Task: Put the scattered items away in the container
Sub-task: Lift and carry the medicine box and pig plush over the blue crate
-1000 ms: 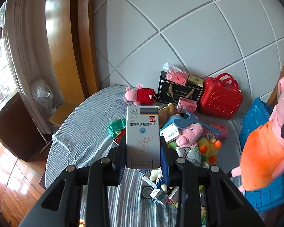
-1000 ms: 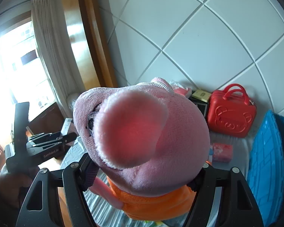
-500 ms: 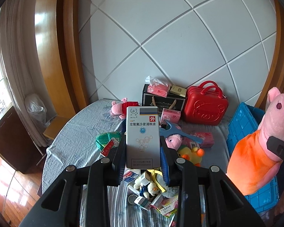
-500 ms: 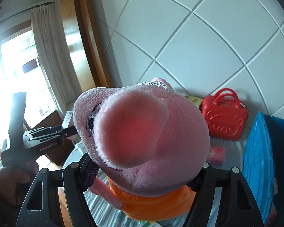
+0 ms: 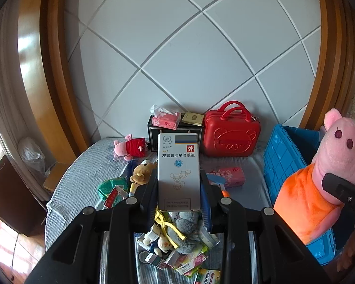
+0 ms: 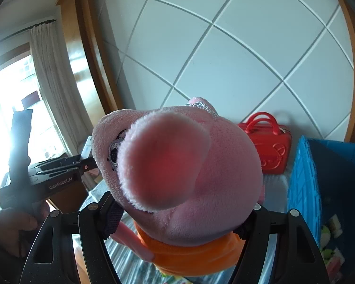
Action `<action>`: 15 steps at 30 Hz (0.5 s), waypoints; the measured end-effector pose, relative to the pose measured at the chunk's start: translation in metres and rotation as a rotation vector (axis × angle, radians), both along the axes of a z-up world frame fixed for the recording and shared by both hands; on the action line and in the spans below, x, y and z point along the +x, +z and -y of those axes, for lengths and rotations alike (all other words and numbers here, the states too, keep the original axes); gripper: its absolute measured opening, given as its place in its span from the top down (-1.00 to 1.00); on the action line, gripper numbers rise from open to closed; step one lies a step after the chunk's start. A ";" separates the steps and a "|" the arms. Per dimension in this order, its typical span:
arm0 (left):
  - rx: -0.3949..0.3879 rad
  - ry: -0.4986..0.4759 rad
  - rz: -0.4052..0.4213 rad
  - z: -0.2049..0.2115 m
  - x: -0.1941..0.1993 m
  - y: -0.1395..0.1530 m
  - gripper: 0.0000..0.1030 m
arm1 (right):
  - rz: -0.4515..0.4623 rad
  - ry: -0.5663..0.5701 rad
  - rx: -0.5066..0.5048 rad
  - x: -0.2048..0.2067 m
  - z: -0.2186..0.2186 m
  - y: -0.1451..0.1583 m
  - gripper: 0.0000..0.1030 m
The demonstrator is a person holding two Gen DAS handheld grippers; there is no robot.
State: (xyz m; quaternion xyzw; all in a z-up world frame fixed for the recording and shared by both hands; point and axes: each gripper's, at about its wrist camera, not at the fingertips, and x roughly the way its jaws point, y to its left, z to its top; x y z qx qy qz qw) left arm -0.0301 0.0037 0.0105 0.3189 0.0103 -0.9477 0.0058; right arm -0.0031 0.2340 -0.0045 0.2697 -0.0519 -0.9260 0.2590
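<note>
Gripping fuzzy, seemingly soft pig [image 6: 189, 177]

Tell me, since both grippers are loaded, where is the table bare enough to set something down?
Bare cloth lies at the left, between the small red-dressed pig and the green packet, and in a strip between the pink tissue pack and the blue crate. The pile of boxes and toys below the left gripper is crowded.

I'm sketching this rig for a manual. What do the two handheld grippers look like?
Both are matte black plastic. Each has two angular fingers with cut-out slots and silver round screw heads at the joints, seen on the left gripper and the right gripper. From the right wrist view, the left one's side carries white "GenRobot.AI" lettering and a tall black handle.
</note>
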 end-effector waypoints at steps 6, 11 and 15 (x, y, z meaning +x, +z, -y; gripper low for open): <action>-0.020 -0.048 -0.005 -0.037 -0.009 0.007 0.41 | -0.012 -0.035 -0.012 -0.001 -0.030 0.004 -0.42; -0.032 -0.088 -0.011 -0.068 -0.017 0.013 0.41 | -0.016 -0.078 -0.019 0.001 -0.055 0.006 -0.42; -0.042 -0.124 -0.011 -0.095 -0.024 0.015 0.41 | -0.018 -0.108 -0.027 0.002 -0.077 0.007 -0.42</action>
